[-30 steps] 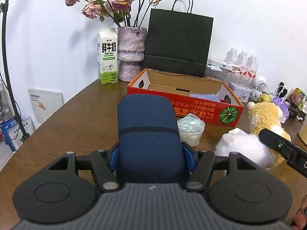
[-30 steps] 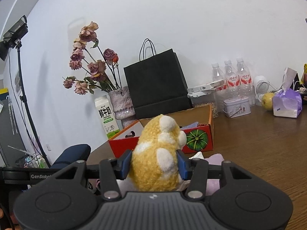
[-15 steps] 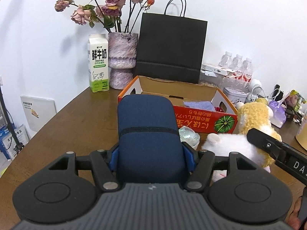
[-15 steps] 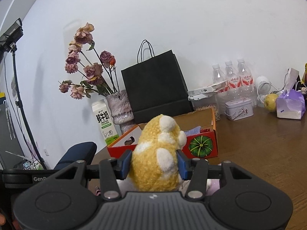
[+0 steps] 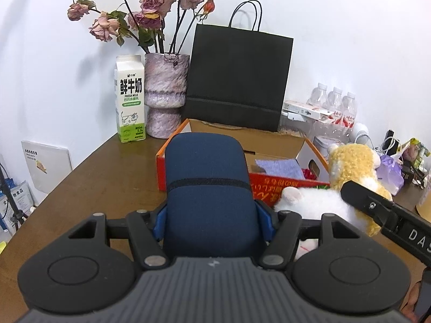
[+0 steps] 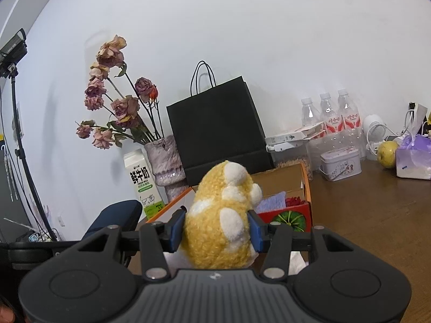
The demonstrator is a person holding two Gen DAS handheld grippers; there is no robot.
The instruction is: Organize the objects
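A navy blue soft case with a black band stands upright between the blue pads of my left gripper, which is shut on it. My right gripper is shut on a yellow and white plush toy. In the left wrist view the plush hangs at the right with a black right finger across it. Just beyond both stands an open orange-red cardboard box with a pumpkin picture. It holds a purple cloth and something red. The case shows at the left of the right wrist view.
Along the wall of the brown table stand a milk carton, a vase of dried roses, a black paper bag and water bottles. A tin, a yellow fruit and a tissue pack sit to the right.
Both grippers have moved forward toward the box with their loads still held. The box looks nearer, and the small clear container by its front is now hidden behind the case.
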